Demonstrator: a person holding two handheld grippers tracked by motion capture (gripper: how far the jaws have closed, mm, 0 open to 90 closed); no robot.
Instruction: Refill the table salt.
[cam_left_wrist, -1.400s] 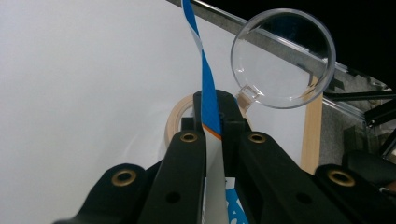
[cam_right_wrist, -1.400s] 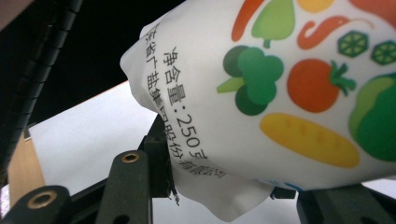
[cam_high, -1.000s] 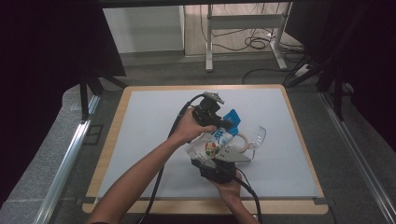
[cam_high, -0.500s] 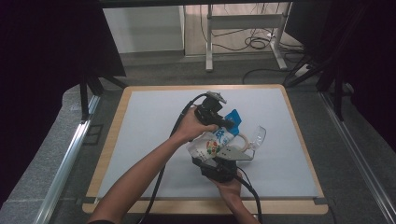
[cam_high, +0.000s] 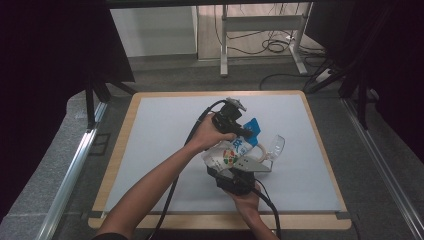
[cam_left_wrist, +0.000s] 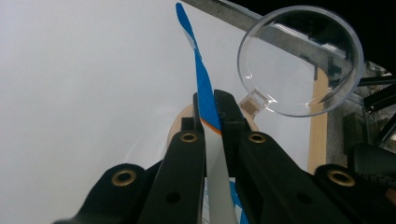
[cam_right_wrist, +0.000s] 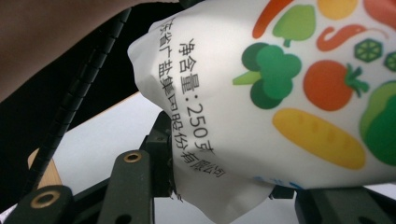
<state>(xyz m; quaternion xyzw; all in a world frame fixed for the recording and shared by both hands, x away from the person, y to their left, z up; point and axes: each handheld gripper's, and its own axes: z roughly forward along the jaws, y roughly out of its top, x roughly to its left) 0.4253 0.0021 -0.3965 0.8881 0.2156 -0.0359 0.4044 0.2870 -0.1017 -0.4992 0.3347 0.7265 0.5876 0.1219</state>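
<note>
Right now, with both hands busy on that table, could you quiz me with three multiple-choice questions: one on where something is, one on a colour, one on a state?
1. Where is the clear round lid?
A. beyond the bag's top strip, by the wooden edge of the table
B. on the floor
C. inside the bag

2. What colour is the top strip of the bag pinched in the left tongs?
A. red
B. blue
C. black

3. How do the right tongs stand?
A. wide open over bare table
B. closed on a cable
C. closed around the bag's bottom

Answers: 1 A, the left gripper view shows it lying beyond the tongs near the wood border. 2 B, a blue strip sits between the black jaws. 3 C, the bag bulges between them in the right gripper view.
</note>
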